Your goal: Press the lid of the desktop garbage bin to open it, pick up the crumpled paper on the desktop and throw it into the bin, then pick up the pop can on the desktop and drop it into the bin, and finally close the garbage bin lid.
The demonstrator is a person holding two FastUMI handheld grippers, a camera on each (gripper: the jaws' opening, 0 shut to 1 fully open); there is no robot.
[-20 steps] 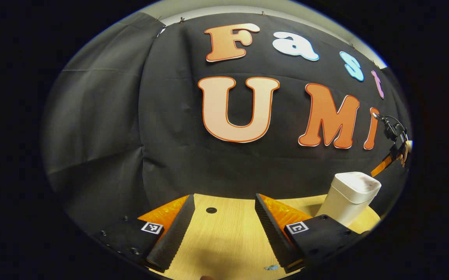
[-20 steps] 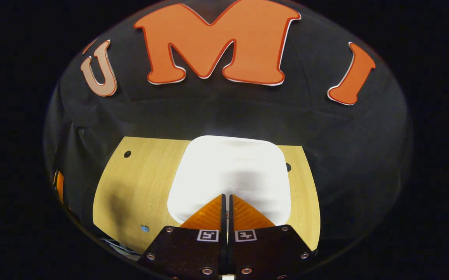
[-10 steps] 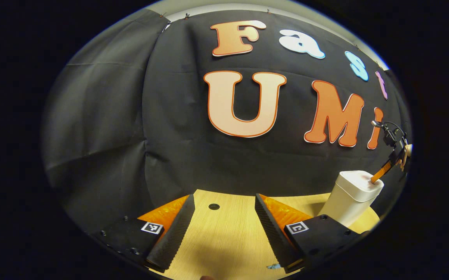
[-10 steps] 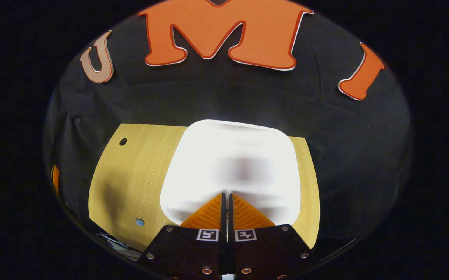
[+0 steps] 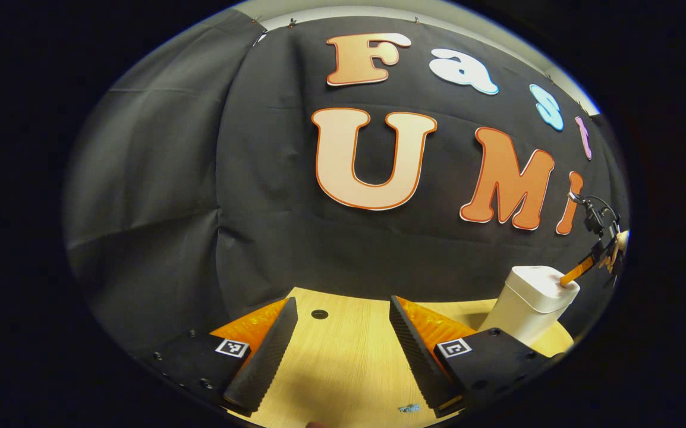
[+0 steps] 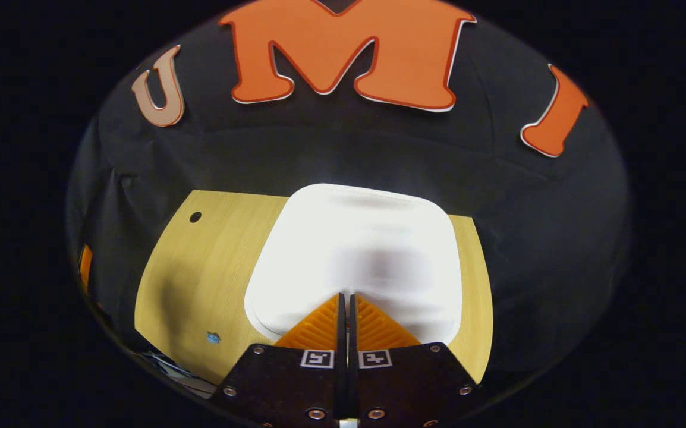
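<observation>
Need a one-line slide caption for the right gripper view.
Right gripper, fingers shut, tips at the closed white lid of the desktop bin on the wooden table.

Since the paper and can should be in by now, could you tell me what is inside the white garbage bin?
The inside is hidden: the bin has its lid down. The right gripper, fingers together, points at the lid top. Whether paper or can is inside cannot be told.
</observation>
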